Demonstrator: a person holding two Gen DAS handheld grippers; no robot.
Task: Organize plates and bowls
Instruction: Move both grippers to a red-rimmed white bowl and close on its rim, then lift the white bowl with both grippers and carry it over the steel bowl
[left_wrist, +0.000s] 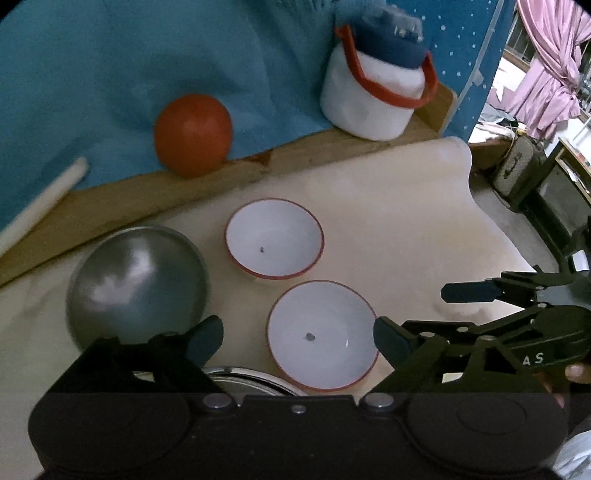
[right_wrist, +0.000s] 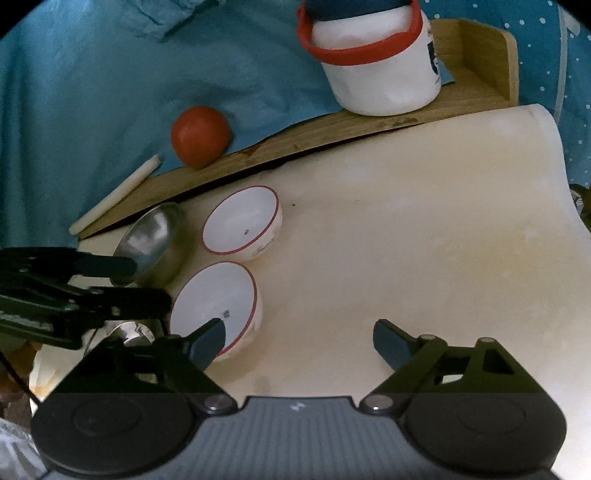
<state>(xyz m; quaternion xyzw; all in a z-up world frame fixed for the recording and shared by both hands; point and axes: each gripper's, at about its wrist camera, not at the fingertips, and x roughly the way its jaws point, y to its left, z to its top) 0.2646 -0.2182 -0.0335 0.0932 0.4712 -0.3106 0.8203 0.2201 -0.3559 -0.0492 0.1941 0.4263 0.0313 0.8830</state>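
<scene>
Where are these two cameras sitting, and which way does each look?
Left wrist: on the left gripper, angled down at two white bowls; the right gripper enters at right.
Right wrist: on the right gripper, angled down at bare mat; the left gripper enters at left.
Shared: nearer white bowl, steel bowl, red ball.

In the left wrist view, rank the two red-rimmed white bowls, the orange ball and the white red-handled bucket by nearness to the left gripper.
1. Nearer red-rimmed white bowl, between the open fingers of the left gripper.
2. Farther red-rimmed white bowl, just beyond it.
3. Orange ball, far left, against the blue cloth.
4. White red-handled bucket, far right on the wooden ledge.
</scene>
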